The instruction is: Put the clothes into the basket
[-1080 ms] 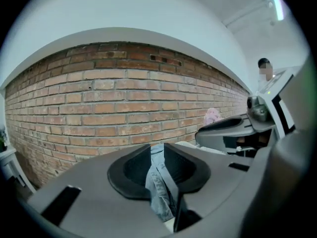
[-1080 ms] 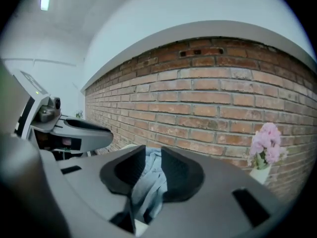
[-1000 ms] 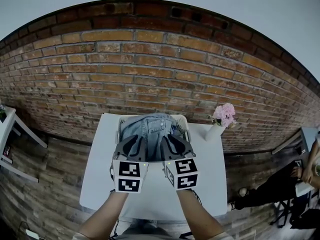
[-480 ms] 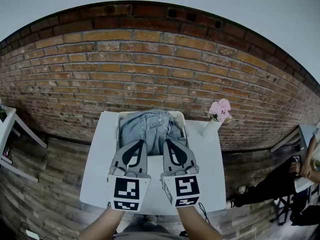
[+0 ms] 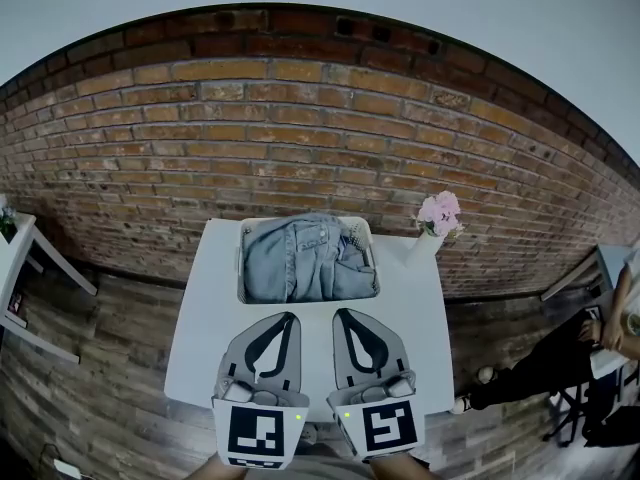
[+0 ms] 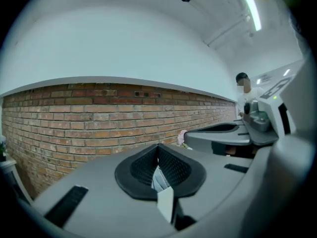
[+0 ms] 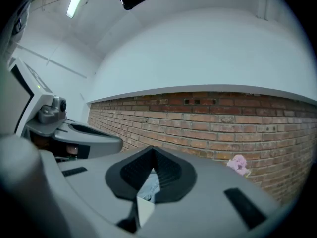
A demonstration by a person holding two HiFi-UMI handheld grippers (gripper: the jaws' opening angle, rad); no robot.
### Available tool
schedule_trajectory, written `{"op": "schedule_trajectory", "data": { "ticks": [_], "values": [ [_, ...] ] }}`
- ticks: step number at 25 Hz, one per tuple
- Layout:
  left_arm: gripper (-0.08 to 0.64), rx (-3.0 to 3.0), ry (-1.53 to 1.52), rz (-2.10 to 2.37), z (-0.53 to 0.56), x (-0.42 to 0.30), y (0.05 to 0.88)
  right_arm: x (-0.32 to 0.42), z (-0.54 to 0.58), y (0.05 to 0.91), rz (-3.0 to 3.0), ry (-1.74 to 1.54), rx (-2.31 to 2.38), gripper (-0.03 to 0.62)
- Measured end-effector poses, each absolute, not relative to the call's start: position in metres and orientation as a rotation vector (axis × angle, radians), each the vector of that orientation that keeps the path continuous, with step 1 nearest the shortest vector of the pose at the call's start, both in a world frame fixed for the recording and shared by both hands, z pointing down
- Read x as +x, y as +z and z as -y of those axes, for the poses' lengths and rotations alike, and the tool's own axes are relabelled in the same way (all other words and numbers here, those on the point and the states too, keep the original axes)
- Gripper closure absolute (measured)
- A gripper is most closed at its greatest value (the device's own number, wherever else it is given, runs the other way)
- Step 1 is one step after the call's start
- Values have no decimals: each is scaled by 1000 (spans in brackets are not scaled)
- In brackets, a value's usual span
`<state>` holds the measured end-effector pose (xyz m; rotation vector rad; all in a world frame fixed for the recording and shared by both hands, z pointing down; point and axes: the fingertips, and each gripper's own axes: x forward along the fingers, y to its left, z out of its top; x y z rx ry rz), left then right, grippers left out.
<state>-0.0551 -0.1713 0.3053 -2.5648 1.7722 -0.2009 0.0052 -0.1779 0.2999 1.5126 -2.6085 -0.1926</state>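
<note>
White table point(image 5: 200, 343) bears basket point(image 5: 241, 268) and flower vase point(image 5: 420, 251).

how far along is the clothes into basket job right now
Done: the denim clothes lie inside the basket at the far end of the table. In hand: nothing; the left gripper and right gripper are both shut and empty, at the near edge, apart from the basket. Left: no other clothes show on the table, only a vase of pink flowers, so the job looks finished.
</note>
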Motion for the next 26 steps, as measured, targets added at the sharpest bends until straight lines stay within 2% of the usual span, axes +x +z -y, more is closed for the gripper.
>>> {"op": "schedule_trajectory", "data": {
  "ticks": [26],
  "values": [
    [550, -2613, -216, -1805, 151, -67, 314, 2, 159, 304, 2626, -134, 1507, 586]
  ]
}}
